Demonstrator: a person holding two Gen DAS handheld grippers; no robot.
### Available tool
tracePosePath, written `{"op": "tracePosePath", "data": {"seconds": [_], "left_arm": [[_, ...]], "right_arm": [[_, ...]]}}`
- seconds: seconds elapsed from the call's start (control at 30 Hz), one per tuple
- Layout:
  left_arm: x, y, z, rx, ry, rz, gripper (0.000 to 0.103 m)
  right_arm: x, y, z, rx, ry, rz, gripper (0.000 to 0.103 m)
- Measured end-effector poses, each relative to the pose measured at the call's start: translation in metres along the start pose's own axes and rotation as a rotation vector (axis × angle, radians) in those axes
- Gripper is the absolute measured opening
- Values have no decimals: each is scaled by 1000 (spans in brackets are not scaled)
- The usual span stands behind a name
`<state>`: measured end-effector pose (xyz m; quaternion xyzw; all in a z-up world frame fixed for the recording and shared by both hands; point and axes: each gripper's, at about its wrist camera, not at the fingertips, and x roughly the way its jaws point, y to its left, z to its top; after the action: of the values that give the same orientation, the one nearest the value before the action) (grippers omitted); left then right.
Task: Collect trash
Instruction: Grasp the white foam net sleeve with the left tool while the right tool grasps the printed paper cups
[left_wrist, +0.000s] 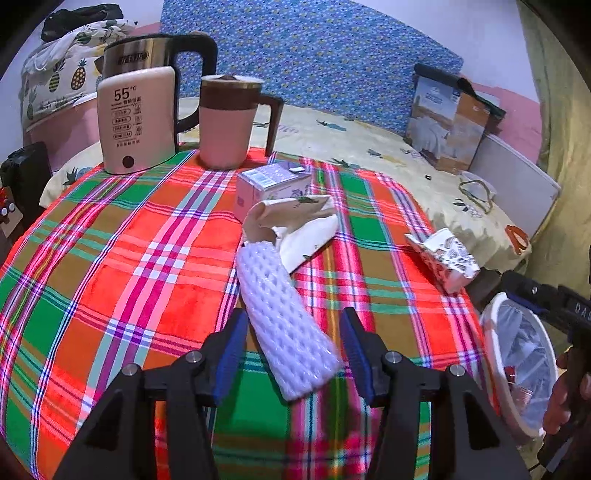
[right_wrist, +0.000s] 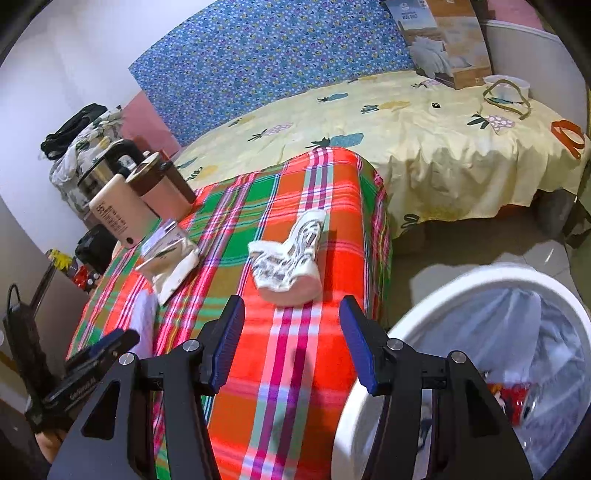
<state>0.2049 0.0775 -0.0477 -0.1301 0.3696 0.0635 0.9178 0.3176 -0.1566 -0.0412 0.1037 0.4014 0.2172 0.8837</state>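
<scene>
white foam sleeve (left_wrist: 286, 325) lies between the parted left gripper (left_wrist: 293, 345) fingers, untouched. right gripper (right_wrist: 291, 341) parted, empty. next: close on it, carry to the bin (right_wrist: 369, 354).

Kettle box (left_wrist: 137, 120) — "55°C" printed large; remaining print unreadable.

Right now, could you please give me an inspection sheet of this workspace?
Surface: plaid tablecloth, no spills seen.
Job's things: white foam sleeve, torn paper wrapper, crumpled printed wrapper, small carton; lined white bin beside the table.
Clutter: kettle, pink jug.
Grippers: left gripper open around the foam sleeve; right gripper open, empty.
Cables: black cable at the table's side.
Surroundings: bed, box.
</scene>
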Motion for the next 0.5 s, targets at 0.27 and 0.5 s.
{"op": "tracePosePath", "data": {"seconds": [0.27,0.5], "left_arm": [[21,4,-4,-11,49,12,54],[25,0,-4,8,72,11,54]], "right_arm": [[26,-8,14,30,22,-5,55],[44,-12,23,50,45,-3,55]]}}
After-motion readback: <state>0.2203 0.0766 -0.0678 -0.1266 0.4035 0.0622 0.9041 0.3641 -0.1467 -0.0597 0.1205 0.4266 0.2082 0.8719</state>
